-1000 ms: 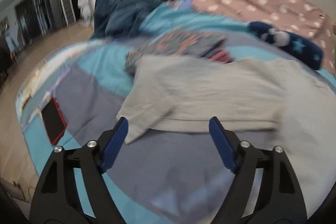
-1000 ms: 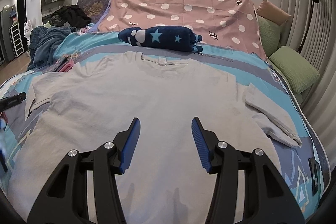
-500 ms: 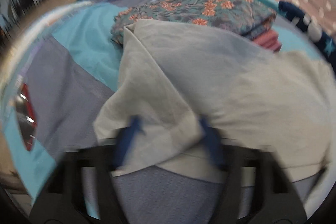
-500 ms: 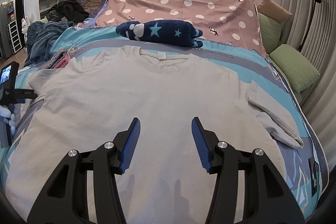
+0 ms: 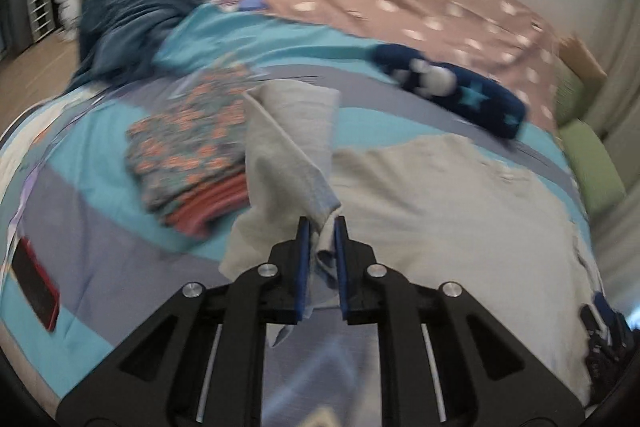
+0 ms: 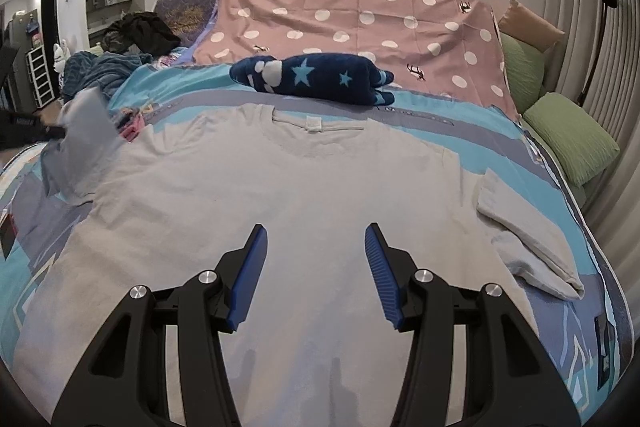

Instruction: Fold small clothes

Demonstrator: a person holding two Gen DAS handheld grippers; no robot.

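A: What has the left gripper [image 5: 321,227] got?

B: Its jaws are clamped together on the sleeve [image 5: 292,143] of the grey T-shirt [image 6: 280,195]. The cloth is bunched between the blue pads, and the sleeve rises ahead of the jaws, lifted off the bed [image 5: 100,227].

A: And the right gripper [image 6: 314,239]?

B: Its jaws stand wide apart, holding nothing, poised over the lower middle of the shirt. The shirt lies spread flat on the bed ahead of and beneath them, collar at the far end.

A: The other sleeve?

B: It lies flat, to the right of the right jaws [image 6: 528,231].

A: Anything else nearby?

B: A folded stack of floral clothes [image 5: 188,151] sits left of the left jaws, just beside the raised sleeve. A navy star-patterned bundle [image 6: 312,79] lies beyond the collar, a dotted pink cover [image 6: 360,15] behind it, and green cushions [image 6: 568,135] far right.
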